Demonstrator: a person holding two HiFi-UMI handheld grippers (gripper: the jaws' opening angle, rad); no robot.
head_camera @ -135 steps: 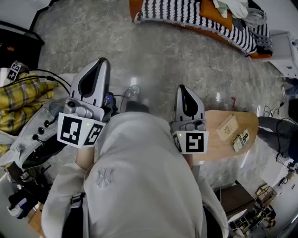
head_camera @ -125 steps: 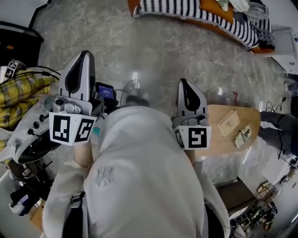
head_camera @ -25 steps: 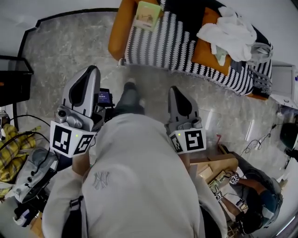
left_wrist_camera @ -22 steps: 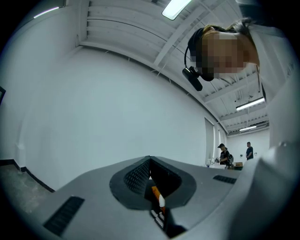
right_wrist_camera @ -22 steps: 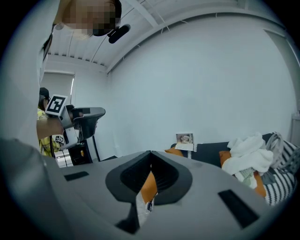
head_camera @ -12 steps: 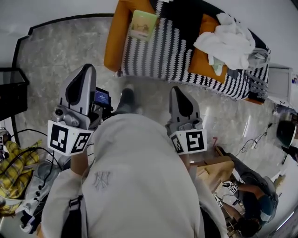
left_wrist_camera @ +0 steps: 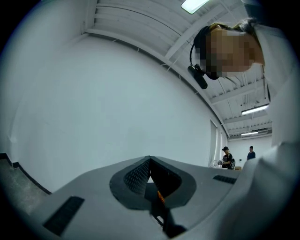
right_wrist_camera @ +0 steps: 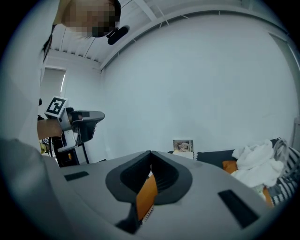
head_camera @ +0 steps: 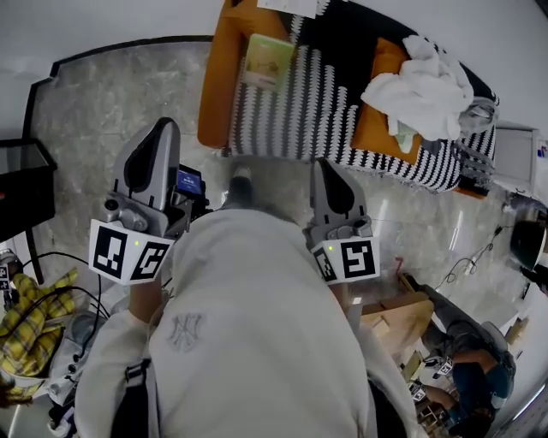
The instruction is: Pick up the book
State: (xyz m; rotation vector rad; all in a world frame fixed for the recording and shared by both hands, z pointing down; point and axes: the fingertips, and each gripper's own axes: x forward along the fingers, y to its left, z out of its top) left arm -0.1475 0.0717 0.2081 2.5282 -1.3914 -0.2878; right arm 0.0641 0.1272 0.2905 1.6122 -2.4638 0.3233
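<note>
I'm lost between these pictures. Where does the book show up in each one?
Head view: book near the top, left of centre, on the orange sofa.
Left gripper view: not in it.
Right gripper view: small, just right of centre.
Shared landmark: the white cloth, right of the book in both.

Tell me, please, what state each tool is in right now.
Left tool: closed, holding nothing.
Right tool: closed, holding nothing.

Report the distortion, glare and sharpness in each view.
Head view: wide-angle lens bows the sofa; pale glare streaks on the glossy floor; the book looks sharp. Left gripper view: dark round vignette, ceiling lamp blown out. Right gripper view: same vignette, even light, right tongs fill the bottom.
</note>
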